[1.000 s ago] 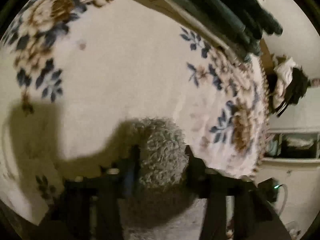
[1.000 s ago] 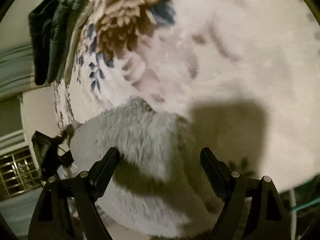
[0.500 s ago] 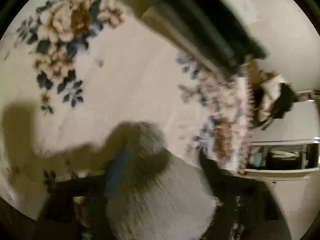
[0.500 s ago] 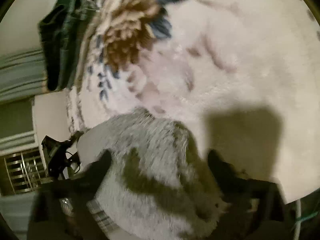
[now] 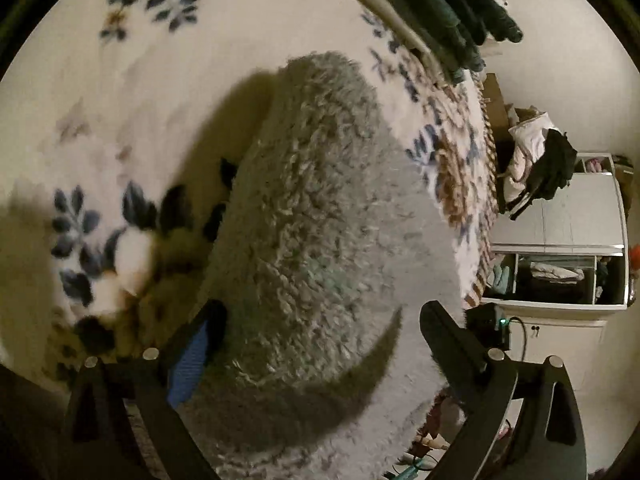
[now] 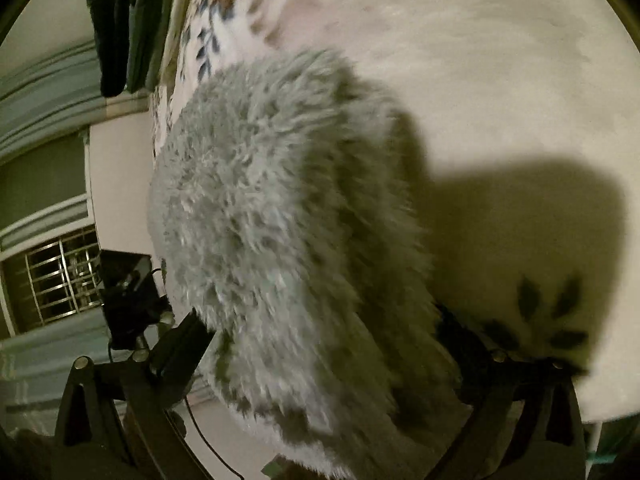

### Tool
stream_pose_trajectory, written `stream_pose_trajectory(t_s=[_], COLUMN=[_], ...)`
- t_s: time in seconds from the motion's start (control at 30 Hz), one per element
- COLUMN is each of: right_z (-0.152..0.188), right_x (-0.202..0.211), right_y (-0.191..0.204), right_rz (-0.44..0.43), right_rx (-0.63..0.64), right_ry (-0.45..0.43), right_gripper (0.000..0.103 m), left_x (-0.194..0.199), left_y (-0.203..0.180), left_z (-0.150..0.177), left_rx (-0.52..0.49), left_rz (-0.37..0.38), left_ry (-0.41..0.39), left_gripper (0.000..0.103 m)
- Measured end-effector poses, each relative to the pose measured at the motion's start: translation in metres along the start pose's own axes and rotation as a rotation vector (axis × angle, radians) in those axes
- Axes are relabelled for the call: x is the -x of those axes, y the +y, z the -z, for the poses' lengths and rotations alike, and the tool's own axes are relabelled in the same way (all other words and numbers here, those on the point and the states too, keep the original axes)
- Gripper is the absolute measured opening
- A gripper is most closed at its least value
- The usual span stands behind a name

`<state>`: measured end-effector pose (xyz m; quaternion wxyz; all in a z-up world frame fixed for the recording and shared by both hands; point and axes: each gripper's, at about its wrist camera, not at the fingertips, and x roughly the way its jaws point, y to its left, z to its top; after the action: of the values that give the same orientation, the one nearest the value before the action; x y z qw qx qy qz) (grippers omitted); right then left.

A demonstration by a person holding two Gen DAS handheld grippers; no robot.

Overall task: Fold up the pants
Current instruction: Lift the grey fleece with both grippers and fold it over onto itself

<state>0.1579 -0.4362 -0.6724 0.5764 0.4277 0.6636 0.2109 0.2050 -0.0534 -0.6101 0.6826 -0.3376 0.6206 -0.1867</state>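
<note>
Fuzzy grey pants [image 5: 320,216] lie on a cream floral blanket [image 5: 168,92], w/ a long bulging fold running from the near edge toward the far side. Fabric fills the gap of both claws. Left gripper [image 5: 320,328]: jaws wide apart, pants btwn them, blue pad of the left finger [image 5: 190,364] just beside the pile; not clamped as far as I can judge. Right gripper [image 6: 320,344]: fingers also spread, fleece [image 6: 280,220] bulging btwn and over them; right finger mostly hidden by fabric + shadow, so can't tell if it touches. Prob both sit astride the fold so it stays aligned while being laid down or re-gripped. Pants lie near the blanket's edge in the right wrist view. Beyond: dark green folded clothes [image 5: 440,4] at far edge of the blanket, shelf unit [image 5: 560,240] at right, barred window [image 6: 56,280] at left.
</note>
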Motion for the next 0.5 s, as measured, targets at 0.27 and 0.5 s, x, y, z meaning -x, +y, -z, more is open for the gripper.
stream_pose_trajectory(t_s=[0.27,0.5], right_z=[-0.01,0.005], right_x=[-0.009,0.009], right_y=[0.022,0.049], right_rz=[0.032,0.036], right_rx=[0.016,0.037], right_ry=[-0.047,-0.109], right_gripper=[0.057,0.04], left_x=[0.0,0.025], left_y=[-0.005,-0.03], left_z=[0.0,0.005], left_rx=[-0.045,-0.078], left_rz=[0.004,0.043], left_ry=[-0.006,-0.027], left_gripper=[0.054,0.039])
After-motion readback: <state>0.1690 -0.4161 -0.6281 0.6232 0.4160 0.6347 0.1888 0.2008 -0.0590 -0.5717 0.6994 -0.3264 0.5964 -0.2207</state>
